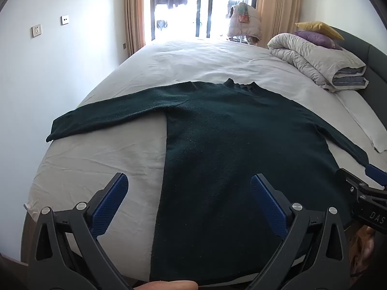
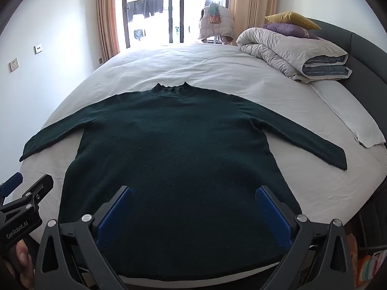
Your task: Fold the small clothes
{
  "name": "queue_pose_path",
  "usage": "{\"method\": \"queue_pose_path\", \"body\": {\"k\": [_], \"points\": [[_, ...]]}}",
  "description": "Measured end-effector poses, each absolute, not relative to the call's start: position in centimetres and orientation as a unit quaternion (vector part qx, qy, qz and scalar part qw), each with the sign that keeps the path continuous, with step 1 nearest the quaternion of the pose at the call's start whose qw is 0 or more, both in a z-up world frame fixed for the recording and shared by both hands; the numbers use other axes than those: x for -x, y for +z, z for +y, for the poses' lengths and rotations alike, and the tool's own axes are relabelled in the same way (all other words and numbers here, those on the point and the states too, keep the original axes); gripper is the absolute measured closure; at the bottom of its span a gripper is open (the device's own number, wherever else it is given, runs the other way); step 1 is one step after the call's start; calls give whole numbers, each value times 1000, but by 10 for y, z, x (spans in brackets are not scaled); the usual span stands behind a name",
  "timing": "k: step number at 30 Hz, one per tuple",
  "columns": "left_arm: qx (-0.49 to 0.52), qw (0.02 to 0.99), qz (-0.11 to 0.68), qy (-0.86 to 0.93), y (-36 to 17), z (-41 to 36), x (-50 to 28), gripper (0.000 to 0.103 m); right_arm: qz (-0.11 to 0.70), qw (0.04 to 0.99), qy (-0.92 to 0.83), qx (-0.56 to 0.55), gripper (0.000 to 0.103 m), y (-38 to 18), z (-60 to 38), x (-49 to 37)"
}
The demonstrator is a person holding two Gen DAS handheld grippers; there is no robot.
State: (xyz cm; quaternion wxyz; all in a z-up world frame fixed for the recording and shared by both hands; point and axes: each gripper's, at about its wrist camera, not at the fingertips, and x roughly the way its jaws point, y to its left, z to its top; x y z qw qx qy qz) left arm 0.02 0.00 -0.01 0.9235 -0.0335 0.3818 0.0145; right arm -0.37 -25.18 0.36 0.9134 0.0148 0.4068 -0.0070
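The dark green sweater (image 2: 179, 149) lies flat on the bed (image 2: 241, 72), sleeves spread, hem nearest. The likely slip is pinching the bedsheet with the knit, or taking only one layer — the fold would drag crooked. Left gripper (image 1: 188, 200) and right gripper (image 2: 193, 212) hover above the hem — jaws fully spread, holding nothing.

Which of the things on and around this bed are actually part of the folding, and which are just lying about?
Part of the job:
- dark green sweater, spread flat
- left gripper, open
- right gripper, open

Just lying about:
- rolled duvet
- yellow cushion
- purple cushion
- pale vest by the window
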Motion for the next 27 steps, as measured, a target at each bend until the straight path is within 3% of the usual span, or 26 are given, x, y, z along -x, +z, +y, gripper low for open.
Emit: {"method": "queue_pose_path", "body": {"k": [27], "points": [[29,923,383,16,-17,1,4,0,405,914,-13,-3,0,2,-244,7]]}}
